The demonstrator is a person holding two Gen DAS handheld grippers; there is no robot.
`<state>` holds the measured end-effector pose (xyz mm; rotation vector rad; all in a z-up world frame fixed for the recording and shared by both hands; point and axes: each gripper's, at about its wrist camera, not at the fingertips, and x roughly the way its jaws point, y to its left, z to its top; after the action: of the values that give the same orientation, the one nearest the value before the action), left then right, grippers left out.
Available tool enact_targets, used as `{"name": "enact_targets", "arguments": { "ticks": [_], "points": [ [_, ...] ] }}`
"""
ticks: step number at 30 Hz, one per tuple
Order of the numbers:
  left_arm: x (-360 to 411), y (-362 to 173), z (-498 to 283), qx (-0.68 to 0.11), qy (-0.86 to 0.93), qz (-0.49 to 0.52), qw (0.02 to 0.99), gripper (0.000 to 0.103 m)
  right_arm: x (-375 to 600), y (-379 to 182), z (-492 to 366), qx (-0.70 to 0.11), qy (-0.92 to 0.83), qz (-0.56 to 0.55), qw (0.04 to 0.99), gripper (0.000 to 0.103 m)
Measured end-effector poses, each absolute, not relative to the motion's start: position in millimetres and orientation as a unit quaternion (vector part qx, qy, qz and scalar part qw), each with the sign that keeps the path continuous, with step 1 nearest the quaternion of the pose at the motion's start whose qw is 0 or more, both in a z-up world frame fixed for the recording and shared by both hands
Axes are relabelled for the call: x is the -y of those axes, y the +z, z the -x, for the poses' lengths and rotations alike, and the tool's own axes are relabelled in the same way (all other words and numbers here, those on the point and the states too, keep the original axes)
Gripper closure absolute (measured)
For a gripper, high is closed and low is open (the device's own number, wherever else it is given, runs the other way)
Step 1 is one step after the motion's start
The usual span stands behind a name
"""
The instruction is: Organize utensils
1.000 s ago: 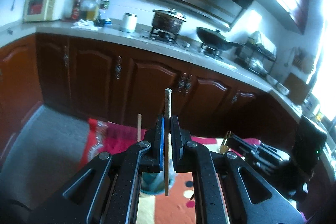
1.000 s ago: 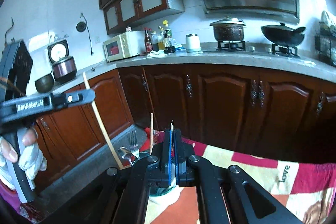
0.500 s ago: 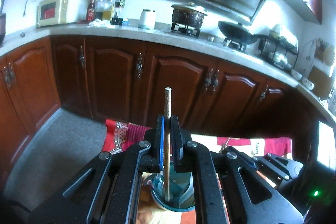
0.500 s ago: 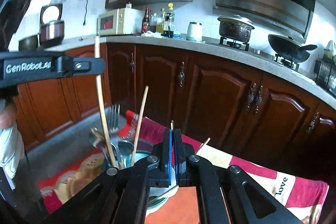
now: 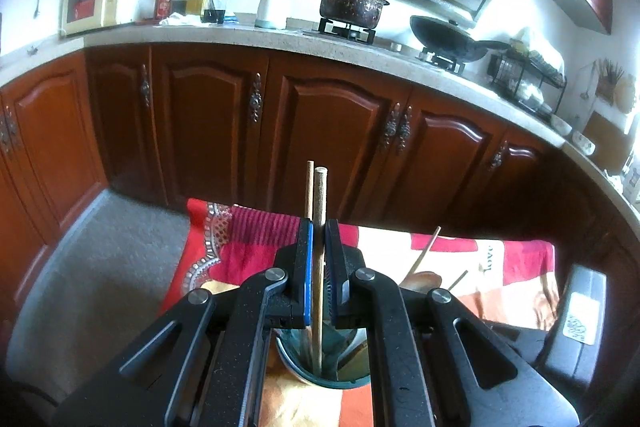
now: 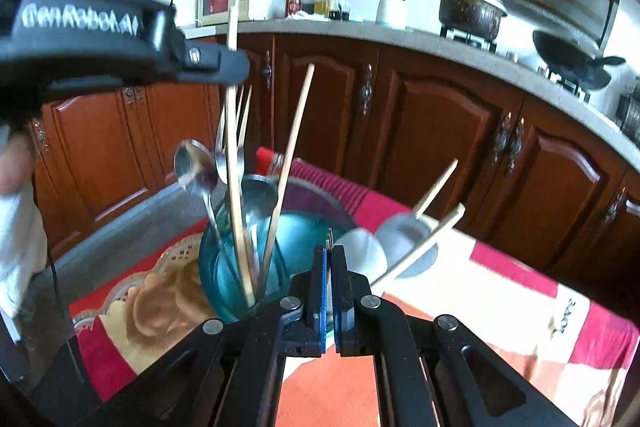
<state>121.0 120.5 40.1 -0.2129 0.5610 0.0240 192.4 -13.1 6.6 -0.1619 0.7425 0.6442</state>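
My left gripper (image 5: 318, 227) is shut on a wooden chopstick (image 5: 319, 203), held upright with its lower end inside a blue-green glass cup (image 5: 320, 373). In the right wrist view the same cup (image 6: 240, 259) holds spoons (image 6: 194, 167), a fork and another chopstick (image 6: 290, 147); the left gripper (image 6: 230, 67) grips its chopstick (image 6: 232, 155) above the cup. My right gripper (image 6: 329, 251) is shut, with a thin edge just showing between its jaws. It sits just right of the cup. Two chopsticks (image 6: 424, 243) rest on a white bowl (image 6: 404, 243).
The cup and bowl stand on a table with a red, orange and cream cloth (image 6: 500, 307). Dark wooden cabinets (image 5: 340, 131) and a counter with a microwave (image 5: 100, 3), bottles, a pot and a wok lie behind. A grey floor (image 5: 92, 267) is to the left.
My left gripper has lowered the chopstick into the cup. My right gripper has moved closer to the cup and tilted down; the bowl with its chopsticks has come into view.
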Motion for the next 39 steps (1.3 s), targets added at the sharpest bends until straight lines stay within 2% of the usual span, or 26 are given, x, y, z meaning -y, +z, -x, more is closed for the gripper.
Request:
{"name": "enact_targets", "arguments": {
  "ticks": [6, 10, 13, 19, 23, 30, 33, 39],
  "points": [
    [-121.0, 43.7, -118.1, -0.283, 0.007, 0.115, 0.952, 0.097, 32.6, 5.4, -197.5, -0.377, 0.311, 0.024, 0.872, 0.099],
    [-122.2, 45.9, -115.9, -0.286, 0.002, 0.121, 0.951, 0.076, 42.9, 10.3, -194.4, -0.377, 0.303, 0.014, 0.875, 0.094],
    [-123.5, 48.8, -111.2, -0.285, 0.001, 0.128, 0.95, 0.071, 53.8, 13.0, -193.1, -0.378, 0.297, -0.009, 0.877, 0.078],
    [-118.5, 50.2, -100.7, -0.29, 0.005, 0.121, 0.949, 0.062, 65.1, 19.5, -186.9, -0.381, 0.291, -0.037, 0.877, 0.077],
    [-113.0, 44.8, -92.3, -0.297, 0.016, 0.108, 0.948, 0.062, 63.9, 24.0, -181.1, -0.382, 0.289, -0.034, 0.877, 0.072],
    [-106.7, 27.3, -76.3, -0.314, 0.041, 0.099, 0.943, 0.061, 63.0, 29.4, -172.0, -0.387, 0.286, -0.041, 0.876, 0.07],
    [-106.1, 23.1, -68.6, -0.316, 0.048, 0.098, 0.943, 0.061, 65.4, 31.5, -167.7, -0.386, 0.276, -0.053, 0.878, 0.061],
    [-99.4, 16.6, -55.8, -0.319, 0.055, 0.091, 0.942, 0.061, 67.1, 38.7, -158.4, -0.388, 0.262, -0.057, 0.882, 0.061]
  ]
}}
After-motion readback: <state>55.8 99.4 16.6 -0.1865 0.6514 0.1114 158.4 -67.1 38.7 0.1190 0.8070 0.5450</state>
